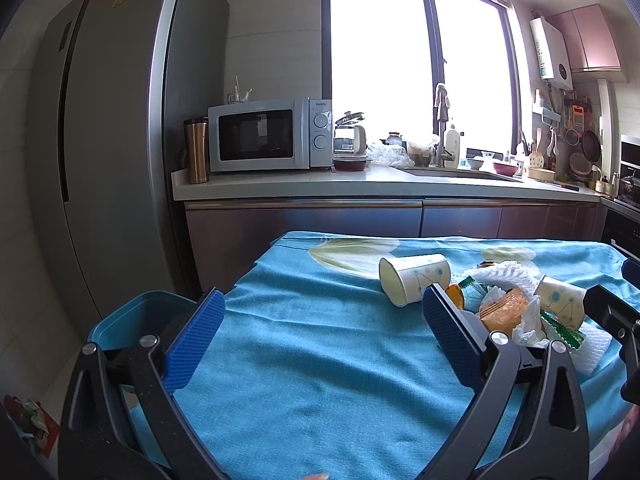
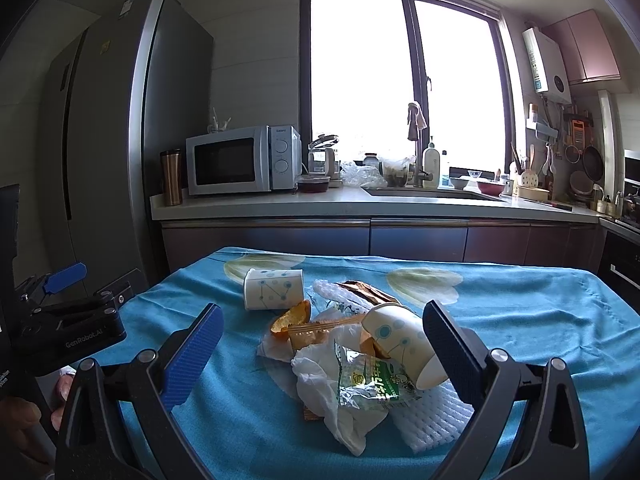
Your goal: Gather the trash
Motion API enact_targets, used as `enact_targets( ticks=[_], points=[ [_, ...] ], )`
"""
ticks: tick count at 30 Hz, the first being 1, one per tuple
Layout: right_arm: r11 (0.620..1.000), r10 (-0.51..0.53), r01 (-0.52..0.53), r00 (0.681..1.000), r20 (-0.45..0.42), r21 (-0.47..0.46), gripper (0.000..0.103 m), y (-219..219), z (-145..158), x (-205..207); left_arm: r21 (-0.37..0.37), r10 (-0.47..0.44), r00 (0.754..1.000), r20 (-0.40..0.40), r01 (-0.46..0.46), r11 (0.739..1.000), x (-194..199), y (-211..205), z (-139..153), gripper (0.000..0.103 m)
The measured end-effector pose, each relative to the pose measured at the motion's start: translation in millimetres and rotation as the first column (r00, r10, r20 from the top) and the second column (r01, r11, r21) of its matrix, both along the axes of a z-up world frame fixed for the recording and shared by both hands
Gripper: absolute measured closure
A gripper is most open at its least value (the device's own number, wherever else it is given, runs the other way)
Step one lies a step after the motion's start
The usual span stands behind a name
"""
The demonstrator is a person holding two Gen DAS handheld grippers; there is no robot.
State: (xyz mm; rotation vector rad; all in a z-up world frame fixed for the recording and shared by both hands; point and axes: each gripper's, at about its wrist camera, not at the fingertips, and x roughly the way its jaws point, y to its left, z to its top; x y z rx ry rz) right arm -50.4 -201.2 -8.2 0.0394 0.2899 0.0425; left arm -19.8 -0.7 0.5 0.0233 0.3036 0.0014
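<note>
A heap of trash lies on the blue cloth (image 2: 520, 320): two tipped paper cups (image 2: 274, 288) (image 2: 400, 338), orange peel (image 2: 292, 318), a green wrapper (image 2: 370, 380), a white plastic bag (image 2: 320, 384) and white foam netting (image 2: 432, 420). My right gripper (image 2: 320, 354) is open, its jaws on either side of the heap, just above it. My left gripper (image 1: 320, 334) is open and empty over bare cloth, left of the heap (image 1: 512, 308). A blue bin (image 1: 136, 324) stands below the table's left edge. The near cup (image 1: 414, 278) lies just beyond the left gripper's right finger (image 1: 452, 332).
A kitchen counter (image 2: 360, 204) with a microwave (image 2: 240, 160), sink and dishes runs behind the table. A tall grey fridge (image 1: 120, 120) stands at the left. The left gripper's body shows at the left edge of the right wrist view (image 2: 68, 320).
</note>
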Motion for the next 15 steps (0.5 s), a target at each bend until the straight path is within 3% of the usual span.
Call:
enact_targets(
  ticks=[15],
  points=[
    [1.0, -0.002, 0.002, 1.0, 0.002, 0.001, 0.007, -1.6, 0.8, 1.1, -0.002, -0.006, 1.0, 0.0, 0.006, 1.0, 2.7, -0.8, 0.4, 0.006]
  ],
)
